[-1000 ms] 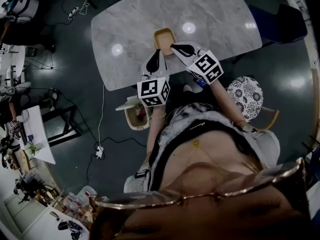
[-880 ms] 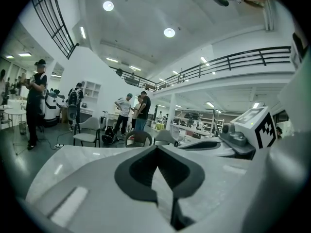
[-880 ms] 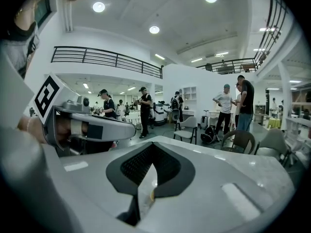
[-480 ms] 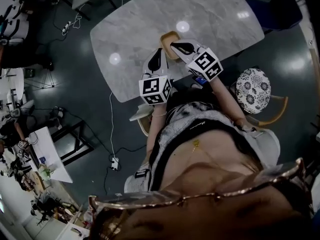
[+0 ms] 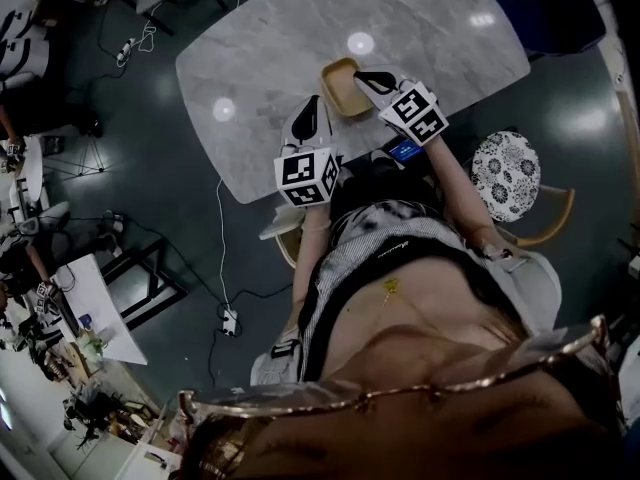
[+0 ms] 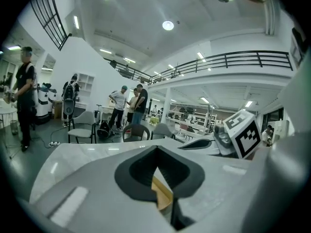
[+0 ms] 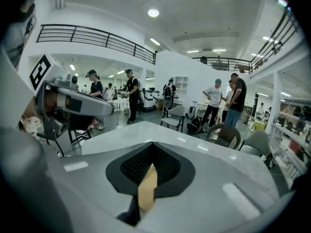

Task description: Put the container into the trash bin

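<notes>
The right hand-held gripper (image 7: 151, 168) pinches the tan container (image 5: 340, 88), seemingly empty.

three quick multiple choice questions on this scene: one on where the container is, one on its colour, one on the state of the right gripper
1. Where is the container?
A. over the marble table
B. down on the floor
C. up on a shelf

2. What colour is the container?
A. blue
B. tan
C. black

3. How does the right gripper stand?
A. wide open, nothing near it
B. shut on the container's rim
C. shut with nothing between its jaws

Answers:
1 A: the head view shows the container against the marble top, near the table's near edge.
2 B: it looks tan in the head view and in both gripper views.
3 B: the right gripper view shows the jaws together with the thin tan rim pinched between the pads.
</notes>
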Available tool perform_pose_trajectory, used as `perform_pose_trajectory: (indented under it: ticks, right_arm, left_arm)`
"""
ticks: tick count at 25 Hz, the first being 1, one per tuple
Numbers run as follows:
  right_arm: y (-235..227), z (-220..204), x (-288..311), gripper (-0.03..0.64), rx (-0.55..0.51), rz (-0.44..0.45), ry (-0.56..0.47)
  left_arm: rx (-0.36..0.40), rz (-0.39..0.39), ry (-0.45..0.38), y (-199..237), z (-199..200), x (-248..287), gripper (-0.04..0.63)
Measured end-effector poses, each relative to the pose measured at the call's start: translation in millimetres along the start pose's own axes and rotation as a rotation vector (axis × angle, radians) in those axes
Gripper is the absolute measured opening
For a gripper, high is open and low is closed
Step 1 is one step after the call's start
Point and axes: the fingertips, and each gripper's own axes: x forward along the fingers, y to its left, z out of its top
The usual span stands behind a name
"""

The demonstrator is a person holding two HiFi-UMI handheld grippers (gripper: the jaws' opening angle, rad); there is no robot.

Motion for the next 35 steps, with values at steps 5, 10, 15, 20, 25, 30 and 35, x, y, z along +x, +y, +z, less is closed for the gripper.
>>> perform_pose_trajectory:
  ticks: [5, 10, 15, 20, 25, 30, 35]
  right_arm:
    - [-27, -36, 15, 0.026, -0.072, 0.016, 0.134]
    - [-37, -73, 38, 0.026, -0.102, 0.063, 0.243]
    - [-37, -105, 56, 0.026, -0.116, 0.105, 0.322]
    - [-36, -137, 67, 0.026, -0.101, 0.135, 0.399]
    - [-40, -167, 76, 0.028, -0.053, 0.129, 0.467]
    - [-51, -179, 85, 0.111, 0.067, 0.073, 0.483]
    - [-52, -189, 101, 0.169, 0.084, 0.076, 0.517]
  left_arm:
    - [-0.017, 0.044, 0.016, -1, 0, 8, 0.002]
    - [-0.037, 0.069, 0.045, 1, -7, 13, 0.001]
    - [-0.048, 0.082, 0.074, 3, -16, 15, 0.002]
    - [-0.058, 0.086, 0.097, 0, -24, 16, 0.002]
    - [-0.067, 0.091, 0.115, -1, -32, 14, 0.001]
    - [-0.084, 0.114, 0.122, 3, -38, 10, 0.001]
    - [-0.098, 0.146, 0.125, 8, -42, 4, 0.001]
